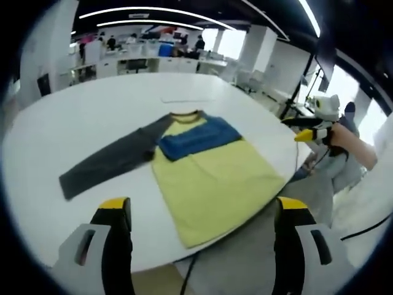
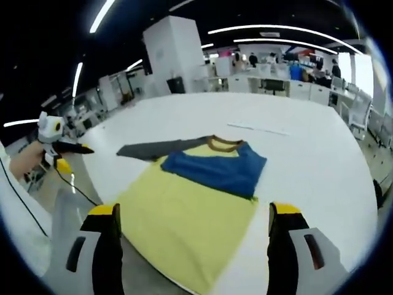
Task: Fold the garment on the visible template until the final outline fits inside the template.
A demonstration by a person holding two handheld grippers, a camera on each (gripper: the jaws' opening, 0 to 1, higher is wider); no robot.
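Yellow cloth of the garment [image 1: 215,181] lies flat at the near edge of the white table [image 1: 80,123], its hem just over that edge, one grey sleeve [image 1: 110,163] stretched out sideways and the blue part [image 2: 215,169] folded across the chest. My left gripper [image 1: 199,215] and right gripper [image 2: 193,221] both hang wide open, holding nothing.

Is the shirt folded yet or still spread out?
Partly folded: the shirt has one blue sleeve laid across its chest; the grey sleeve lies spread out.

Both views raised, set back from opposite sides — shared garment [image 1: 206,175] [image 2: 196,196] on white table [image 1: 73,129] [image 2: 307,153].
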